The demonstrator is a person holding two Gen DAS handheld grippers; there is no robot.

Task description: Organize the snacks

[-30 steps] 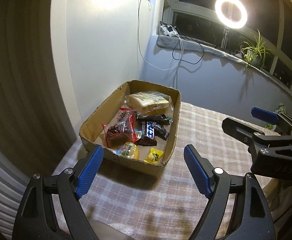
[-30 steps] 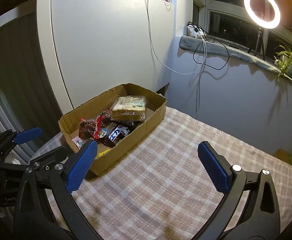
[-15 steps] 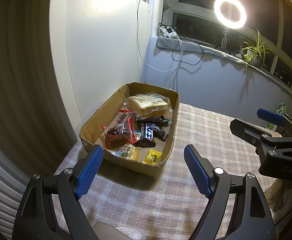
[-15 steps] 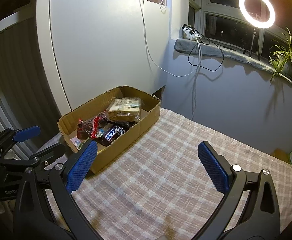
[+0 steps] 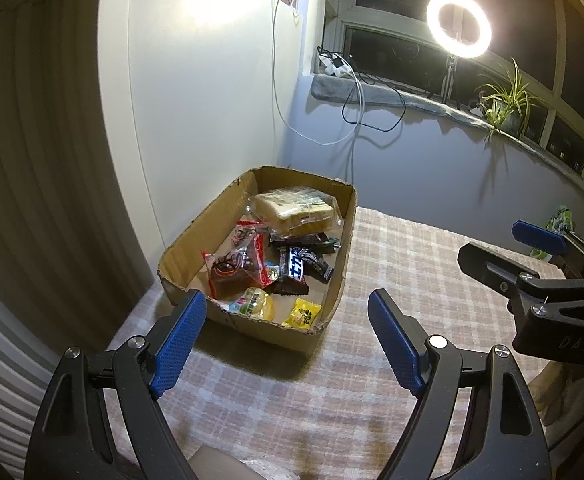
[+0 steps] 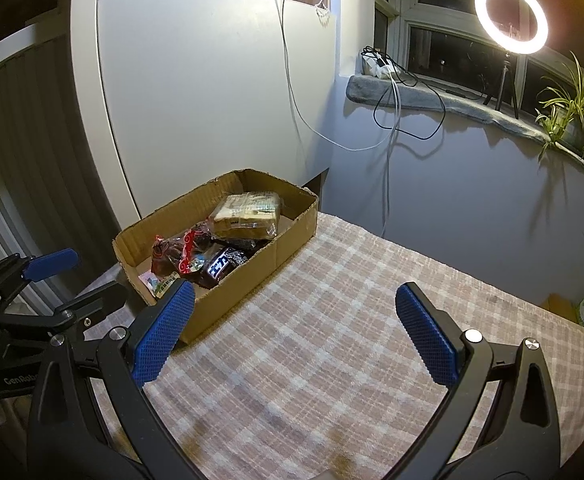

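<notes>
Snacks (image 5: 269, 264) lie inside cardboard box (image 5: 332, 280), ahead of left gripper (image 5: 287, 340) and ahead-left of right gripper (image 6: 292, 328); both jaws spread, empty; over last second both have drawn back slightly; checked tablecloth (image 6: 332, 320) bare, so sorting looks finished.

One box (image 5: 334, 236) sits at ten o'clock on one checked cloth (image 5: 412, 280). Inside it, counted from the left wrist view: one wrapped bread (image 5: 292, 212) at twelve o'clock, two red packets (image 5: 235, 268), about three dark bars (image 5: 298, 264) in the middle, two yellow sweets (image 5: 302, 314) at six o'clock. Two grippers, left (image 5: 287, 336) and right (image 6: 292, 330), both spread wide. One ring light (image 5: 458, 24), one plant (image 5: 508, 100).
</notes>
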